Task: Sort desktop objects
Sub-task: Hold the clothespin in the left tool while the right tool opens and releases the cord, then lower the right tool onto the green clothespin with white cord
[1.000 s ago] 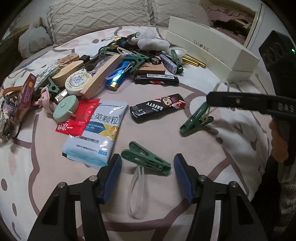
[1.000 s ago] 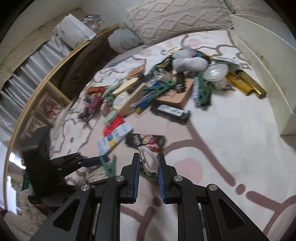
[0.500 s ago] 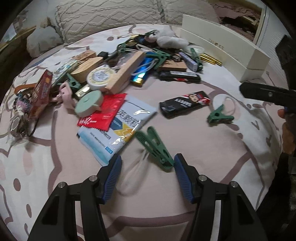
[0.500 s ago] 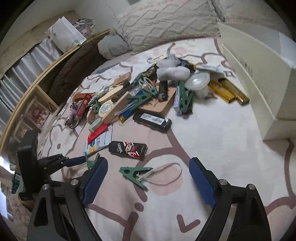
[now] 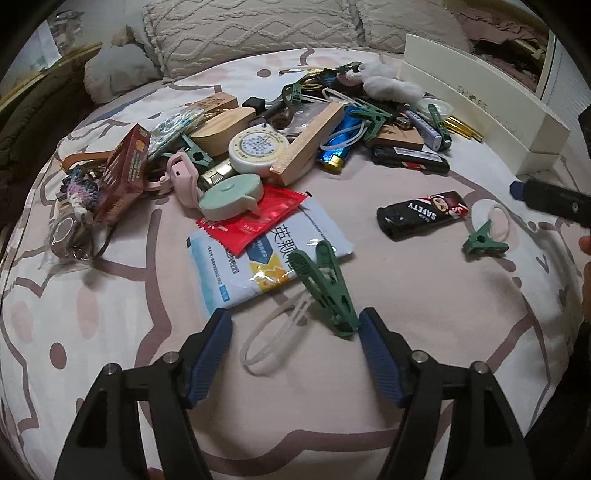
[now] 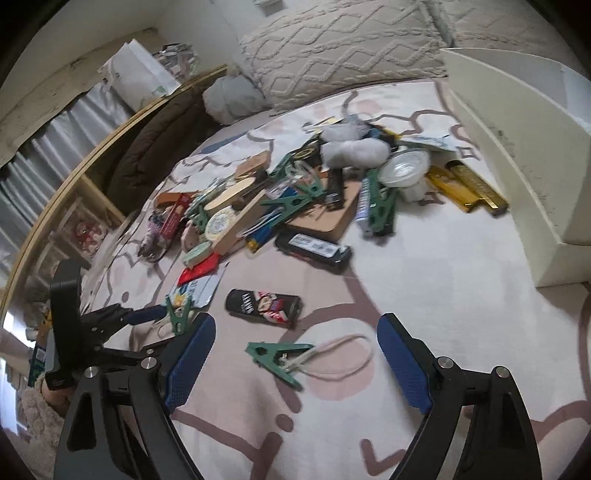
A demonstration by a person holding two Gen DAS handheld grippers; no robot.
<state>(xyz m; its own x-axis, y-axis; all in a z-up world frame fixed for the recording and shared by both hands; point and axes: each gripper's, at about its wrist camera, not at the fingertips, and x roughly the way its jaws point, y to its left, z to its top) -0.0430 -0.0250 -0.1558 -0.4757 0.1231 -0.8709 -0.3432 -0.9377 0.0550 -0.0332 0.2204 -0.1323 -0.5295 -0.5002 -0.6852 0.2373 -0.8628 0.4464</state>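
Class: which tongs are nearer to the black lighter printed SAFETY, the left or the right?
Right. The right tongs stand open just before the black lighter, one green clip between. The left tongs, jaws opening around another clip, sit farther off beside it.

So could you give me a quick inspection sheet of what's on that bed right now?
Surface: pale pink bedsheet with brown line pattern, soft and uneven.
Job's things: green plastic clothes peg with white loop between the left jaws, apart from the pads; second green peg with white loop lying loose before the right jaws; black lighter marked SAFETY.
Clutter: heap of pegs, lighters, wooden blocks, sachets, round white tape case.
Grippers: left gripper jaws opening; right gripper jaws wide, holding nothing.
Cables: nothing seen.
Surroundings: cream knitted pillows, white open box.
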